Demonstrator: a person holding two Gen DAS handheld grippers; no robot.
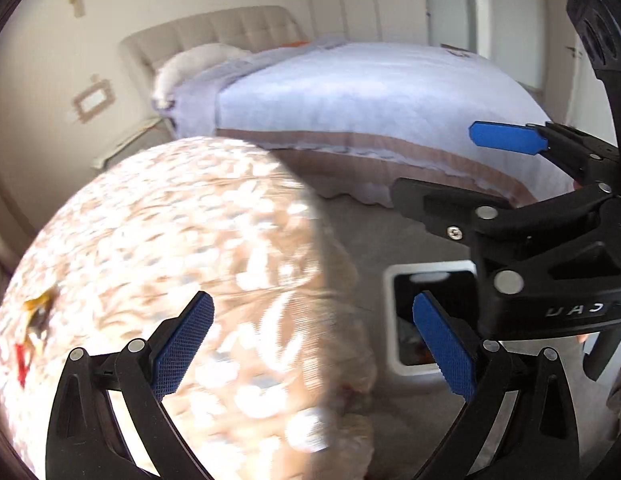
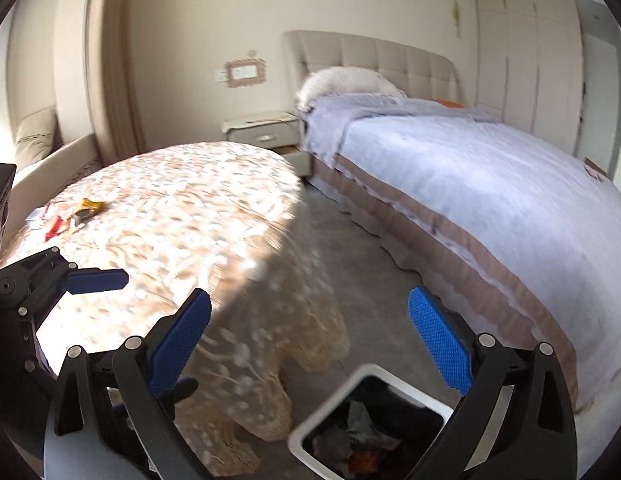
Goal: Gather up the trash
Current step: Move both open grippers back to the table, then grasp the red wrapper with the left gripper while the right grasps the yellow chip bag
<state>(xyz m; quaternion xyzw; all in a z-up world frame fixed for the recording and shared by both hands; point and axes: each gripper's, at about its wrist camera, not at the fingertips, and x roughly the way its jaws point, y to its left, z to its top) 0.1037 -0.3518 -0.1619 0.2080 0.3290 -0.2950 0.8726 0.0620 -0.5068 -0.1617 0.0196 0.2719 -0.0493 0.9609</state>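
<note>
A round table [image 2: 182,216] with a floral cloth holds trash at its far left: a yellow wrapper [image 2: 90,206] and a red scrap [image 2: 54,230]. Both also show in the left wrist view, the wrapper [image 1: 38,306] and the red scrap [image 1: 22,362], at the table's left edge [image 1: 150,240]. A white-rimmed bin [image 2: 370,376] with crumpled trash inside stands on the floor below my right gripper [image 2: 322,340], which is open and empty. My left gripper [image 1: 314,340] is open and empty over the table's right edge. The bin [image 1: 390,320] lies beyond it. The right gripper [image 1: 450,168] shows at the right.
A bed [image 2: 490,184] with a pale blue cover fills the right side. A nightstand [image 2: 266,132] stands beside the headboard. A sofa [image 2: 42,148] sits at the far left. Grey floor [image 2: 350,260] runs between table and bed. The left gripper [image 2: 110,328] shows at lower left.
</note>
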